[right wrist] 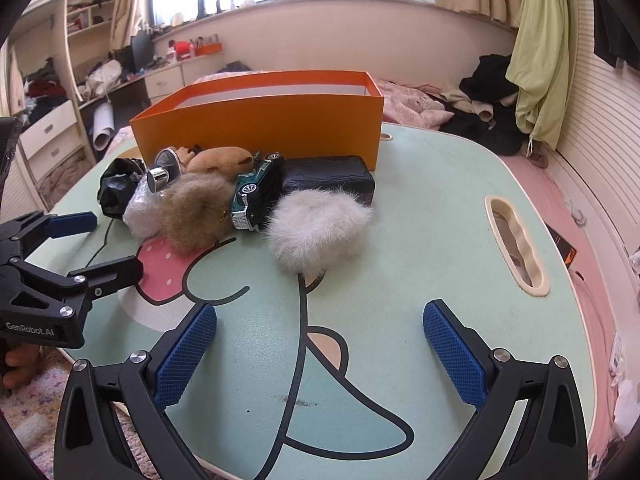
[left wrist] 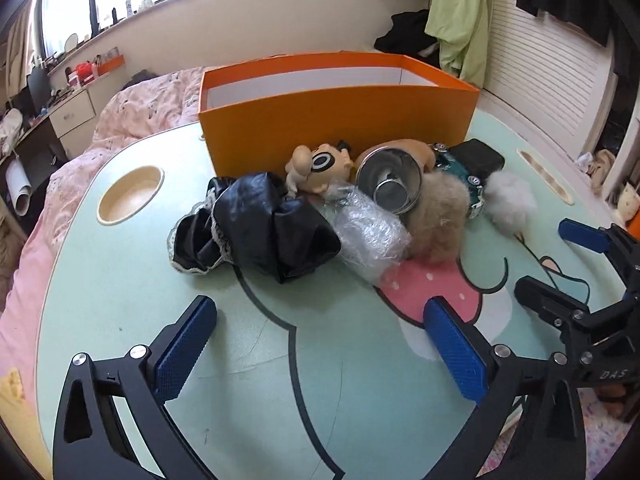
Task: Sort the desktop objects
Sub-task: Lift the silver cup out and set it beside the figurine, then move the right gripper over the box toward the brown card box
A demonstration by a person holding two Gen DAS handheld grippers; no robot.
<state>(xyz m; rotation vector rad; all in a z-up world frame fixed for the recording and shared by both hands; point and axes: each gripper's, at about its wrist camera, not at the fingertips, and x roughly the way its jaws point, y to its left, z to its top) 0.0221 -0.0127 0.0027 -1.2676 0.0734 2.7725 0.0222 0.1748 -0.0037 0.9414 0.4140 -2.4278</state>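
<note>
An orange box [left wrist: 336,120] stands open-topped at the back of the mint lap table [left wrist: 160,300]. In front of it lies a heap: black shiny cloth [left wrist: 256,228], a cartoon figurine [left wrist: 320,164], a steel funnel [left wrist: 390,180], a clear plastic bundle [left wrist: 368,236], a brown fur ball [right wrist: 196,212], a green toy car [right wrist: 256,192], a black case [right wrist: 328,178] and a white fur ball [right wrist: 316,232]. My left gripper [left wrist: 320,320] is open and empty, short of the black cloth. My right gripper [right wrist: 320,320] is open and empty, short of the white fur ball.
The table has a round cup recess [left wrist: 130,194] at the left and a slotted handle hole [right wrist: 516,240] at the right. It rests on a bed with pink bedding [left wrist: 132,116]. Each gripper shows at the side edge of the other's view.
</note>
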